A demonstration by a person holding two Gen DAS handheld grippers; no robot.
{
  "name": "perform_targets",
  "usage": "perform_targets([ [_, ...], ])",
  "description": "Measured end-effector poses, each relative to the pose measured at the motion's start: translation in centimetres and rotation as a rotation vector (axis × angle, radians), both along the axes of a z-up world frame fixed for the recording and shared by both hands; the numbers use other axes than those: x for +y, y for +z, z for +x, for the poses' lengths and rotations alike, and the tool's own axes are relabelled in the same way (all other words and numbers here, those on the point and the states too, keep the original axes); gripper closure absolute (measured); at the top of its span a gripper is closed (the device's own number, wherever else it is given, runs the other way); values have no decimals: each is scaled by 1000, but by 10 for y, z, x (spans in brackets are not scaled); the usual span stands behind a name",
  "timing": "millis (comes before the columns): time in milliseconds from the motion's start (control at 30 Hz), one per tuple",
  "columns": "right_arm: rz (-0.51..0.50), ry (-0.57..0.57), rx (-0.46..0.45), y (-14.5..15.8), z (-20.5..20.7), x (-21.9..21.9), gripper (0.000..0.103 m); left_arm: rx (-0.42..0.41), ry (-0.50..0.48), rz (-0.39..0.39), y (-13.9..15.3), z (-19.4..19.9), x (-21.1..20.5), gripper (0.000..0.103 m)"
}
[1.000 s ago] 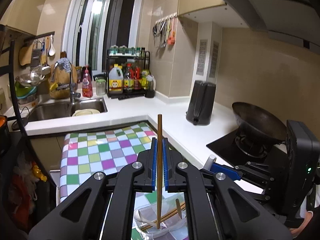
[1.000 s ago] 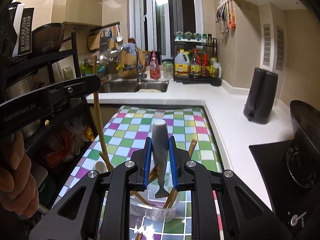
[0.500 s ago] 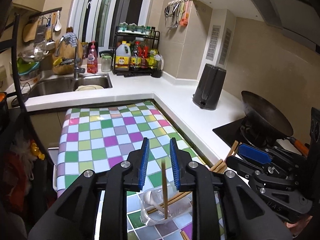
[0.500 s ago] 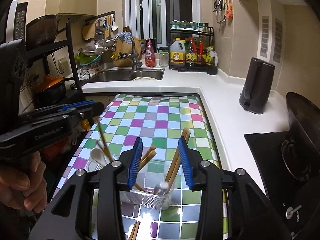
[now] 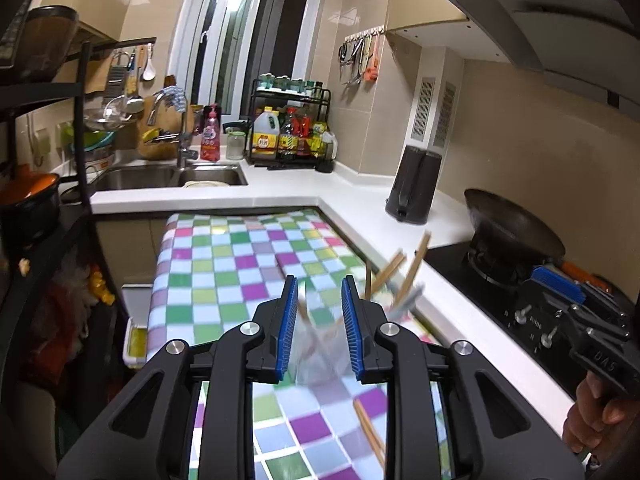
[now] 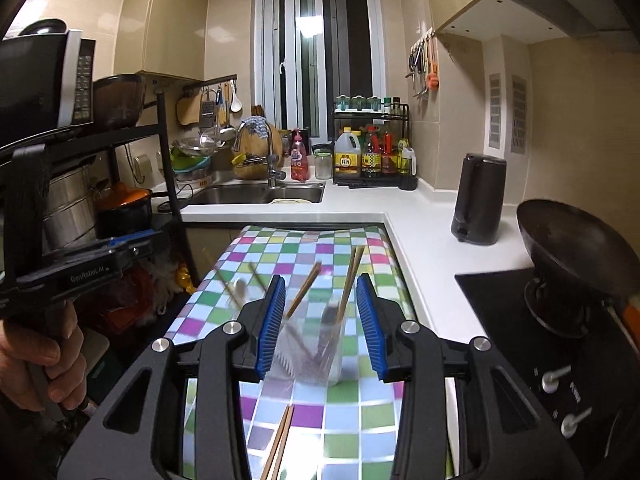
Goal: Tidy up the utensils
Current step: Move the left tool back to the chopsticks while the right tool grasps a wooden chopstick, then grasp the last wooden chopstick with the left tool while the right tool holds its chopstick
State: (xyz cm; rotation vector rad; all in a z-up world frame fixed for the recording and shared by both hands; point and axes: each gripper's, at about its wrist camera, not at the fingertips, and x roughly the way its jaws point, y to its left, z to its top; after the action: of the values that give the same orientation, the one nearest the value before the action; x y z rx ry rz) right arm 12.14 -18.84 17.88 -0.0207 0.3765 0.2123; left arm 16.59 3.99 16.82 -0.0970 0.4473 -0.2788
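Left gripper [image 5: 319,330]: jaws apart, nothing between the blue pads; a blurred clear container [image 5: 320,354] shows through the gap.
Right gripper [image 6: 321,326]: jaws apart, gripping nothing — a second clear cup [image 6: 310,354] stands beyond the gap, untouched.
Cup contents: chopsticks [image 6: 347,288] lean out toward 1 o'clock; a dark-handled utensil [image 6: 326,328] stands inside, type unclear owing to blur.
Loose chopsticks [image 6: 280,444]: a pair lying on the checkered tablecloth [image 6: 280,252], at 6 o'clock from the cup.
White spoon [image 6: 239,286]: apparently in the other container, at 10 o'clock from the cup — blurred.
Surroundings: black kettle [image 6: 478,200] on the white counter [image 6: 420,240]; wok [image 6: 576,248] at 3 o'clock.
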Motion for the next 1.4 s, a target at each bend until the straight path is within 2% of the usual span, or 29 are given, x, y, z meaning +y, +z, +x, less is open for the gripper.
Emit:
perform_targets([
  [33, 7, -4, 2, -11, -11, -1, 72, 1, 19, 22, -10, -10, -4, 80],
  [67, 26, -4, 15, -23, -21, -2, 84, 2, 39, 42, -19, -19, -7, 80],
  [133, 93, -6, 58, -51, -38, -7, 93, 15, 76, 64, -42, -41, -14, 80],
  [200, 133, -19, 100, -82, -53, -6, 93, 29, 100, 75, -66, -60, -24, 80],
  [333, 115, -32, 171, -140, -77, 6, 92, 73, 121, 64, -99, -85, -30, 80],
  [500, 78, -42, 235, -181, -95, 11, 91, 140, 127, 49, -128, -100, -29, 80],
  [867, 32, 12, 320, -215, -104, 25, 88, 241, 125, 53, -179, -130, -26, 80],
  [1100, -20, 19, 370, -229, -98, 35, 86, 244, 76, 54, -185, -140, -33, 80],
  [1200, -37, 3, 366, -228, -100, 32, 88, 252, 50, 46, -186, -139, -40, 80],
  [1267, -29, -8, 367, -229, -102, 24, 98, 264, 24, 41, -186, -138, -47, 80],
  [1400, -18, -35, 363, -228, -107, 8, 98, 293, -32, 39, -190, -134, -67, 80],
])
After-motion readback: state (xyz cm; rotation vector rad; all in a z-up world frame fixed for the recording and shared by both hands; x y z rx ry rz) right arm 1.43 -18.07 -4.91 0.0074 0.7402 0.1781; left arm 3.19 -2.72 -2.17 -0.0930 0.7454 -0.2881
